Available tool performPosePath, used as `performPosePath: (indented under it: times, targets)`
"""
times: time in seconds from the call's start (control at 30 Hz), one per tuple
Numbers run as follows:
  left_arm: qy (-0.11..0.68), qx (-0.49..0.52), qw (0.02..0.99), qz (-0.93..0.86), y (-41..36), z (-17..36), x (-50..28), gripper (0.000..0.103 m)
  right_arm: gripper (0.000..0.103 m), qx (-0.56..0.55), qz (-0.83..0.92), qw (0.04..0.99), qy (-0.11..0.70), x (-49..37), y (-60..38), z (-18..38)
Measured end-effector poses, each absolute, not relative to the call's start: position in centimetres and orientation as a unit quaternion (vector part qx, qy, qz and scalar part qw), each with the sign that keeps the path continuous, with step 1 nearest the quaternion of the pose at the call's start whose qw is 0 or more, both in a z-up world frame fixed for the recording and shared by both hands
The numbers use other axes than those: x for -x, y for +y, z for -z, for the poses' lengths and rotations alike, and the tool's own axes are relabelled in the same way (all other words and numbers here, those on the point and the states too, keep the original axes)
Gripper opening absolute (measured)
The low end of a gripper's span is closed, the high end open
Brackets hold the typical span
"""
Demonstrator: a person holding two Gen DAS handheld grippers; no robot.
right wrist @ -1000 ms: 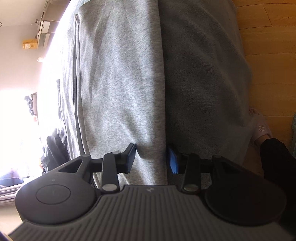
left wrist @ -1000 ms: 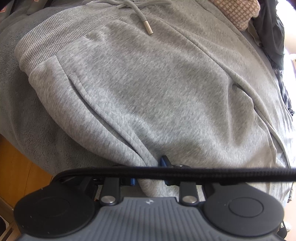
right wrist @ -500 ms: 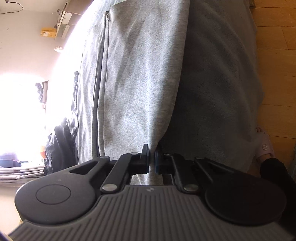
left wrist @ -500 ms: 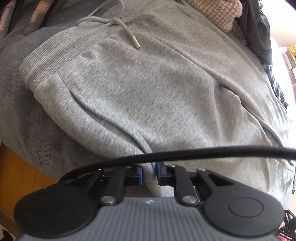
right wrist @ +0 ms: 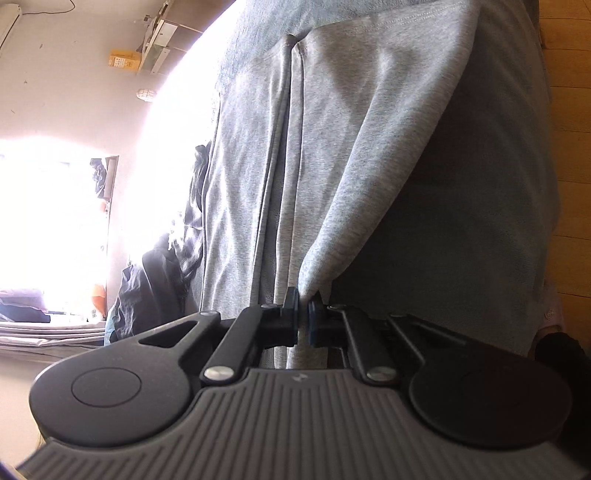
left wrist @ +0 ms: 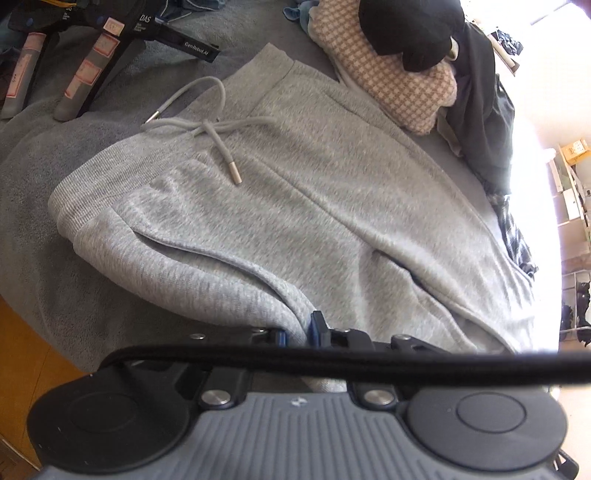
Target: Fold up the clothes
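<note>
Light grey sweatpants [left wrist: 295, 206] lie spread on a grey blanket-covered surface [left wrist: 33, 206], waistband and drawstring [left wrist: 218, 136] at the far left. My left gripper [left wrist: 297, 334] is shut on the near side edge of the pants, just below the pocket opening. In the right wrist view the same grey sweatpants [right wrist: 332, 155] stretch away, and my right gripper [right wrist: 303, 317] is shut on a pinched fold of their near edge, which rises off the blanket [right wrist: 461, 236].
A pink checked garment [left wrist: 391, 77] with a black item [left wrist: 410, 29] on it and dark clothes [left wrist: 480, 122] lie beyond the pants. A black stand with labelled legs [left wrist: 85, 70] sits at the far left. Wooden floor [right wrist: 569, 122] borders the bed edge.
Both grippers went from open around the pants' edge to shut on it. They have lifted and pulled back, so more of the pants and waistband shows.
</note>
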State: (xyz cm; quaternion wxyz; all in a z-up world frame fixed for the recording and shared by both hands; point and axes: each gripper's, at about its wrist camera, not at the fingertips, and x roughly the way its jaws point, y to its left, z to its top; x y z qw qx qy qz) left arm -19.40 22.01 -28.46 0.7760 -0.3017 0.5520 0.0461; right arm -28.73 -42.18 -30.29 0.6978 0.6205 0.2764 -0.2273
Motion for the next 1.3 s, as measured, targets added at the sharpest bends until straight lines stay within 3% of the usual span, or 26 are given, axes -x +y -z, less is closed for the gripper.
performPosePath:
  times: [0.73, 1.3]
  targets:
    - [0.545, 0.263, 0.788, -0.116, 16.6, 23.2, 10.9, 0.013, 0.003, -0.608, 0.188, 0.700, 0.324, 16.8, -44.4, 26.8]
    - [0.555, 0.254, 0.779, -0.143, 15.8, 26.4, 1.2, 0.013, 0.003, -0.537, 0.160, 0.721, 0.408, 2.6, -43.5, 28.9]
